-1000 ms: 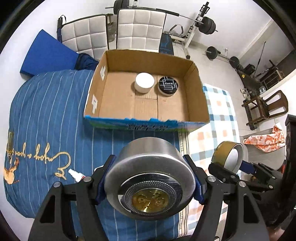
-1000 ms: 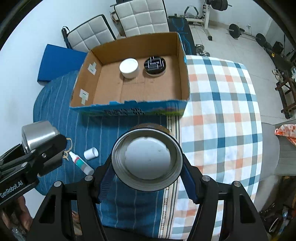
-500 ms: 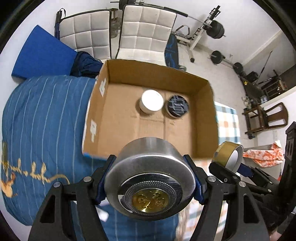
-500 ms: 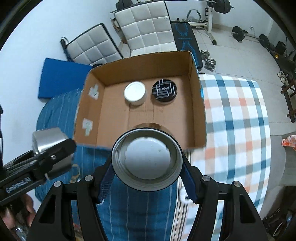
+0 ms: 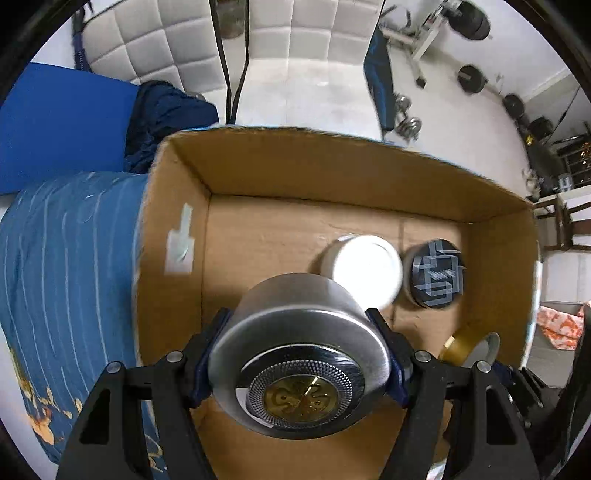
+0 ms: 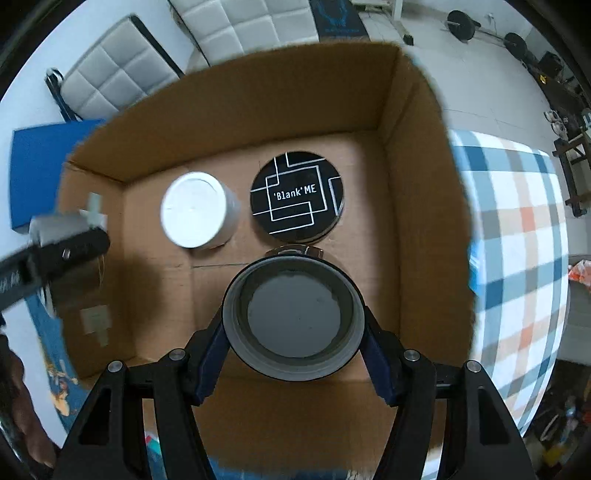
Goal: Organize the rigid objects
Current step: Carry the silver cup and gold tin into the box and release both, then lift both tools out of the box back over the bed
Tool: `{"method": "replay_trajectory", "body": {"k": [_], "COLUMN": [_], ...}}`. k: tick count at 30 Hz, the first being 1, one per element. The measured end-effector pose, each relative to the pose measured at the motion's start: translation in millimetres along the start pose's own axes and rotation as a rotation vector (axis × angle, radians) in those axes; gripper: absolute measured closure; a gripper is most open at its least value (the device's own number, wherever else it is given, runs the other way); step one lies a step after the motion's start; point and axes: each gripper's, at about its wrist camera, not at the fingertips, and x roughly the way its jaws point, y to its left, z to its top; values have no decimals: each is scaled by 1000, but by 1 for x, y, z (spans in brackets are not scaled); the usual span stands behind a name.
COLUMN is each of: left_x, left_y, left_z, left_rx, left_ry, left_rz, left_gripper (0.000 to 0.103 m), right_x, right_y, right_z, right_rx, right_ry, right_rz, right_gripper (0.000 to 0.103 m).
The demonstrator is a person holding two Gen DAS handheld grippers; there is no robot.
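Observation:
My left gripper [image 5: 301, 354] is shut on a round silver tin [image 5: 299, 354] with a gold emblem, held inside the open cardboard box [image 5: 332, 173] near its left half. My right gripper [image 6: 293, 319] is shut on a round gold tin [image 6: 293, 317], its grey underside facing the camera, held inside the same box [image 6: 413, 229] just in front of the black tin [image 6: 297, 197]. A white jar [image 6: 197, 210] and the black "Blank ME" tin stand on the box floor near the back wall. Both show in the left wrist view, the jar [image 5: 364, 271] and the black tin [image 5: 436, 273].
The box sits on a blue striped cloth [image 5: 70, 258] beside a checked cloth [image 6: 517, 240]. White padded chairs [image 5: 280, 55] and a blue mat [image 5: 55, 122] lie behind. Gym weights [image 6: 461, 26] are on the floor further back.
Both grippers have moved forward and down with their tins, from over the cloth in front of the box to inside the box.

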Motion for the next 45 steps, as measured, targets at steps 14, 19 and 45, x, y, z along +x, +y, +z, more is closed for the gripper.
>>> {"method": "replay_trajectory", "body": {"k": [14, 19, 45], "left_x": [67, 73, -70], "left_y": [0, 0, 7], "left_z": [35, 38, -54], "left_rx": [25, 16, 6], "left_ry": [140, 167, -62], "left_rz": [76, 59, -83], "left_gripper": [33, 32, 3], "right_x": [60, 69, -11], "right_y": [12, 21, 59], "right_z": [19, 23, -33], "right_rx": [-34, -35, -78], "right_ry": [130, 158, 40], "right_rz": [-84, -96, -95], "right_gripper": [35, 35, 1]}}
